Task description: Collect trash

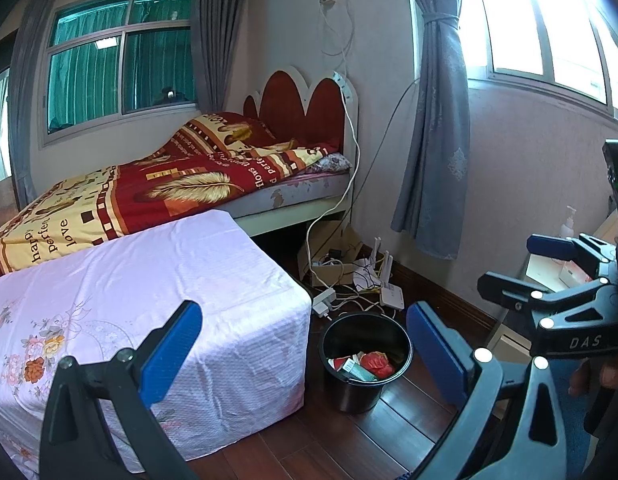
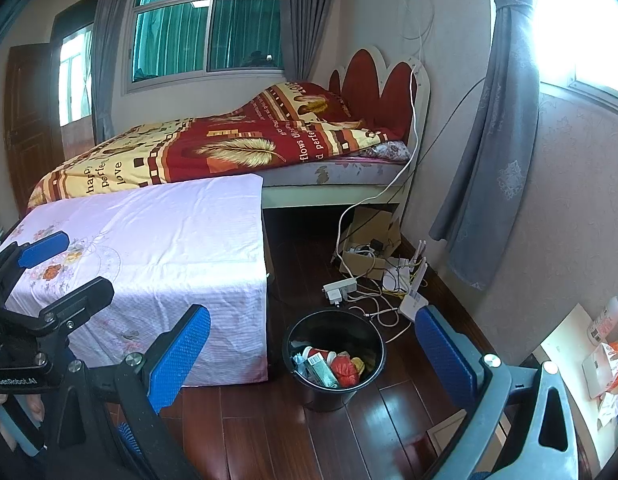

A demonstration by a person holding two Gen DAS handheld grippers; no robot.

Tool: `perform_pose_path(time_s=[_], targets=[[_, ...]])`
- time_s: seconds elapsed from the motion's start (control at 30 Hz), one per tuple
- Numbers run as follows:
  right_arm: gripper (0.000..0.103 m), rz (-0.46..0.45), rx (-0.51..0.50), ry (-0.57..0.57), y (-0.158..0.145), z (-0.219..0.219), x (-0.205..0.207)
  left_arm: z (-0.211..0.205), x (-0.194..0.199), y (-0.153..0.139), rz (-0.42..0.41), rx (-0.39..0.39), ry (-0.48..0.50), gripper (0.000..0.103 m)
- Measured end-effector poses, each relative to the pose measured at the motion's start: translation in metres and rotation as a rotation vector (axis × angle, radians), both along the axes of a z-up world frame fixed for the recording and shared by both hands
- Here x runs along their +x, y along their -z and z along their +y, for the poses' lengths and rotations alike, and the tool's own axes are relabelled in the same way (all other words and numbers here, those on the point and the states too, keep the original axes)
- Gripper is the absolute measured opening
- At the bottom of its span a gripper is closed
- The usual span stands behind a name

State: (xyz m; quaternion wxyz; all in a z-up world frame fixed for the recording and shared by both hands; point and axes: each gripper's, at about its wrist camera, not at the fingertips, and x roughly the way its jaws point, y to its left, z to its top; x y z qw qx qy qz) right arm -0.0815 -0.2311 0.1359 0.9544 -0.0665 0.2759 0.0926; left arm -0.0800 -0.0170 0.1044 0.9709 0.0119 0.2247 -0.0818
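A black bucket (image 1: 365, 364) (image 2: 333, 356) stands on the wooden floor beside the pink-covered table. Inside it lie a red crumpled wrapper (image 1: 376, 363) (image 2: 345, 371), a greenish packet (image 2: 321, 368) and other scraps. My left gripper (image 1: 305, 352) is open and holds nothing, hanging above and in front of the bucket. My right gripper (image 2: 313, 354) is open too, with nothing between its blue pads, framing the bucket from above. Each view catches the other gripper at its edge: the right gripper (image 1: 521, 264), and the left gripper (image 2: 65, 264).
A table draped in a pink floral cloth (image 1: 149, 296) (image 2: 157, 256) stands left of the bucket. Behind it is a bed with a red and yellow quilt (image 2: 229, 148). Cables, a power strip (image 2: 340, 289), a router (image 2: 409, 300) and a cardboard box (image 2: 369, 248) clutter the floor by the wall.
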Motion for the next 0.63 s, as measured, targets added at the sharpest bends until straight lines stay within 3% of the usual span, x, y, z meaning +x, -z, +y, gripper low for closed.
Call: perform_pose_path(time_s=[0.27,0.63], targets=[[0.103,0.010,-0.001,-0.003,0.0037,-0.0005,0.0005,0.0033,-0.0024,0.0005,-0.026,-0.012,0.061,0.103],[0.103,0.022,-0.001,0.002,0.0082,-0.0037,0.0025,0.0094,-0.0001,0.0004,-0.043,-0.014,0.043,0.103]])
